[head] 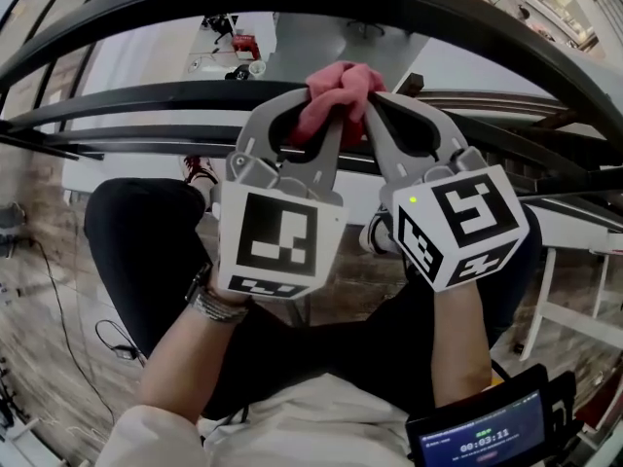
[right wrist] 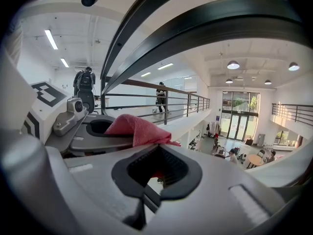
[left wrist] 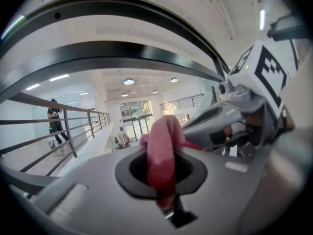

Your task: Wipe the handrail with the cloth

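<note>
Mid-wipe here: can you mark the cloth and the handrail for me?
cloth (head: 339,88), head view, on the bunched pink top.
handrail (head: 438,3), head view, on the top dark bar.

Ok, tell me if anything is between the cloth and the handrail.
Nothing visible is. The left gripper and right gripper both pinch the pink cloth, bunched at their tips right by the black handrail, with only open air around it. Whether it touches the rail cannot be told.
</note>
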`<state>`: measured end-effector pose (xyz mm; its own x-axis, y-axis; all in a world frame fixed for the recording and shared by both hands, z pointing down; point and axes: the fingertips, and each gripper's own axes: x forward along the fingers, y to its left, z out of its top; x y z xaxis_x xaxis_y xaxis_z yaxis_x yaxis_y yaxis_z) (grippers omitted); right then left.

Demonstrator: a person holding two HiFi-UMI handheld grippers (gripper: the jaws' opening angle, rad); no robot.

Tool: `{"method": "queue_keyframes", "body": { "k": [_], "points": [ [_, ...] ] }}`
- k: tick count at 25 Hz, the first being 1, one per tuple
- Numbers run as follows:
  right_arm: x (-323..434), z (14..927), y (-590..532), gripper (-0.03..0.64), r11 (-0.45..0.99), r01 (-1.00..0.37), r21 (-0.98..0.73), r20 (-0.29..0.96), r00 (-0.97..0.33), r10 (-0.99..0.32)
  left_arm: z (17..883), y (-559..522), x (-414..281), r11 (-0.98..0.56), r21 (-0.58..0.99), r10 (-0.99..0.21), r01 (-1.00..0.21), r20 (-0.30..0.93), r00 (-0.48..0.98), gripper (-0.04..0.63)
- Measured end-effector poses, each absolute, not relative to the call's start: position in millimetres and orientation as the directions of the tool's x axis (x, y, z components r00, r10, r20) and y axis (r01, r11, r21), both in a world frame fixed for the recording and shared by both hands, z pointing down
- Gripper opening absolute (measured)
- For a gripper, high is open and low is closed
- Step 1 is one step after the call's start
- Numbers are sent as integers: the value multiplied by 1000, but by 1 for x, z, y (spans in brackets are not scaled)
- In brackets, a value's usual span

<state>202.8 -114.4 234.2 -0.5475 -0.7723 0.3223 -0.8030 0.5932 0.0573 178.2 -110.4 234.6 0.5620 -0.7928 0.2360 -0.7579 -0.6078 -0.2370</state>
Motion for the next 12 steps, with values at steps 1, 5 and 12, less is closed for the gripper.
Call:
{"method": "queue_keyframes", "body": {
  "k": [1, 5, 12],
  "points": [
    [205, 234, -114, 2, 595, -801, 60, 322, -549, -771, 234, -110, 180, -601, -236, -798, -764, 233, 556, 26],
    [228, 233, -117, 2, 617, -784, 70, 314, -569, -760, 234, -114, 203, -586, -246, -809, -772, 235, 539, 25],
    [243, 233, -116, 2, 615, -787, 49, 308, -574, -759, 234, -115, 216, -574, -260, -817, -776, 242, 523, 23]
  ]
}}
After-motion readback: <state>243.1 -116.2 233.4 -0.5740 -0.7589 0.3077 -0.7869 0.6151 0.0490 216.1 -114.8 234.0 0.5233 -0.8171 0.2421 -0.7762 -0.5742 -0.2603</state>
